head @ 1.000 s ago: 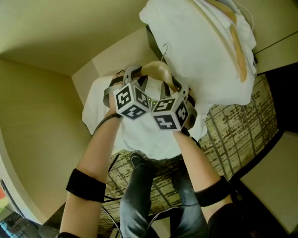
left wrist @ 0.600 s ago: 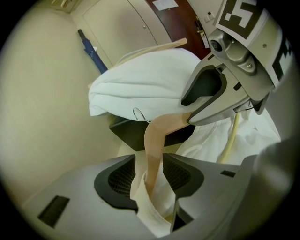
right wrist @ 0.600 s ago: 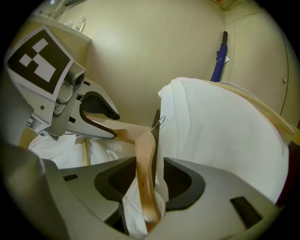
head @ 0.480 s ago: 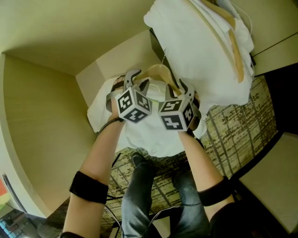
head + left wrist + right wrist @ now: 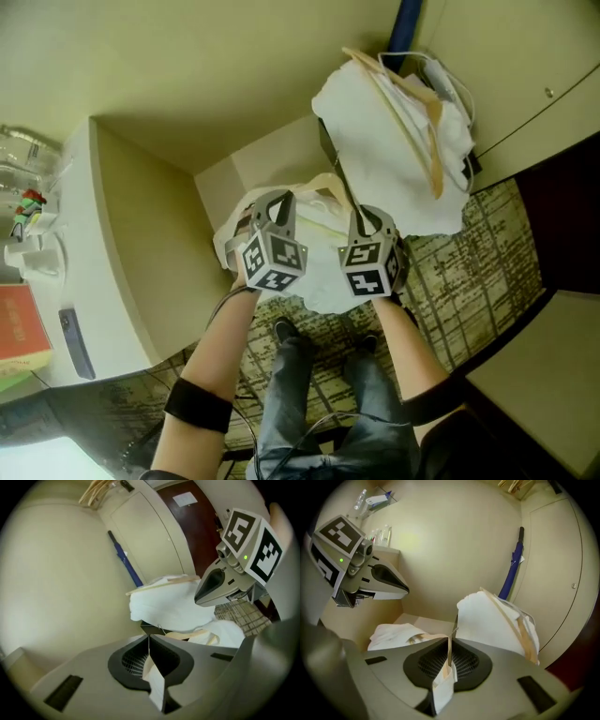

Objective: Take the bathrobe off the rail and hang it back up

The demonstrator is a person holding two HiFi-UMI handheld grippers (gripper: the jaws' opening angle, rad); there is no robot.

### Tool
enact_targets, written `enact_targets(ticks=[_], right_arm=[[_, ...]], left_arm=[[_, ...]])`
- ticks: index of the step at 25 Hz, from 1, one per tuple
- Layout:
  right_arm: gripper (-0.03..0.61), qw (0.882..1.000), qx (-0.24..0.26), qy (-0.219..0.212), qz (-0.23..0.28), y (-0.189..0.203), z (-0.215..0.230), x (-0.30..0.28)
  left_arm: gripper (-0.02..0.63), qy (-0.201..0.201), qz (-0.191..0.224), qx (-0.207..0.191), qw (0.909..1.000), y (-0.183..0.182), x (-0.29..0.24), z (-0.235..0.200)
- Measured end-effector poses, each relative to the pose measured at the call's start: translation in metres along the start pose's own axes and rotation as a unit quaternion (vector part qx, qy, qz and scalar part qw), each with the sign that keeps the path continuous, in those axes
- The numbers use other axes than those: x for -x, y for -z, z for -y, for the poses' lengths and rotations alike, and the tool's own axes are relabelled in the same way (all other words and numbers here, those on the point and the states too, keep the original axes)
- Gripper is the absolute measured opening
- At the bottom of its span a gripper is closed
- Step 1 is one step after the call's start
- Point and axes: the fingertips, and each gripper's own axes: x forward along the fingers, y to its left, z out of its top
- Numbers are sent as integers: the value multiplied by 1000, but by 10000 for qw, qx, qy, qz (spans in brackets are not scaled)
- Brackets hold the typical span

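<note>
We've got the left gripper and right gripper both just clamped shut on the bathrobe by its hanger, mid-frame. It looks lifted off the rail, so rehanging is what's left.

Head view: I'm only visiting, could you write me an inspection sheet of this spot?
surface: patterned carpet underfoot
job's things: white bathrobe on its wooden hanger, held up by both grippers
clutter: second robe hanging alongside; bottles on the white counter
grippers: left gripper shut on bathrobe cloth; right gripper, jaws just closed further, pinches cloth and hanger wood
cables: thin cable at the left wrist
surroundings: cream walls, blue umbrella
</note>
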Motion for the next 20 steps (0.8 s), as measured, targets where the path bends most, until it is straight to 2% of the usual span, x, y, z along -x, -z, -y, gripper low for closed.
enact_targets(ticks=[5, 10, 16, 20], right_arm=[[18, 9971, -62, -441, 609, -73, 11, 83], [18, 9899, -186, -814, 1147, -126, 21, 166], [20, 9783, -375, -1216, 1635, -170, 32, 253], [20, 9716, -290, -1413, 1874, -184, 29, 302]], left_arm=[[0, -306, 225, 710, 9968, -56, 94, -26], [0, -702, 529, 1364, 9867, -105, 196, -47], [0, -1124, 890, 2214, 9646, -135, 304, -71], [0, -1386, 1067, 2665, 9478, -140, 362, -77]])
